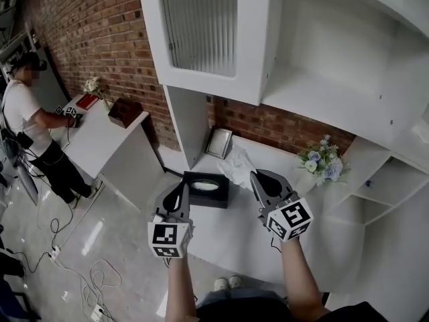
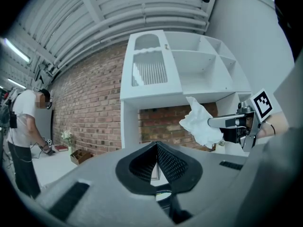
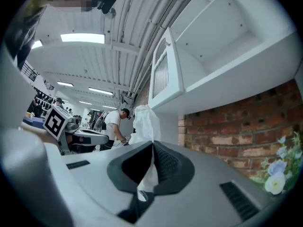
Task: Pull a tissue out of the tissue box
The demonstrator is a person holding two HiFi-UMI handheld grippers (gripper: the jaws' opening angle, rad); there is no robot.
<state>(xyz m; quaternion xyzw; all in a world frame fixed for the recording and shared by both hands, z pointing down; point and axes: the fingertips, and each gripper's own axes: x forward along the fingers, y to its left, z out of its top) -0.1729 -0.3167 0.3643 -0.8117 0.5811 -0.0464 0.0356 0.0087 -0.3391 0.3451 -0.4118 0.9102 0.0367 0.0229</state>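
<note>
At the white counter under the shelf unit, we find the black tissue box close to the counter's left edge, with its oval opening facing up; bare counter extends from the box to the right and towards the person. We find the right gripper level, above the counter and right of the box; its own view shows its fingers clamped on the tissue, which passes between the pads and stands up past the tips. From the head view the tissue lies above and right of the box's back corner; from the left gripper view its lower edge hangs free in front of the brick wall. We find the left gripper level, at the near left of the box and apart from it; its fingers are together with nothing between them. Behind the box a picture frame leans at the back of the counter; a flower bunch stands well to the right; open air separates both grippers from the shelf's underside. Across the floor to the left, a person stands at another table, well apart.
</note>
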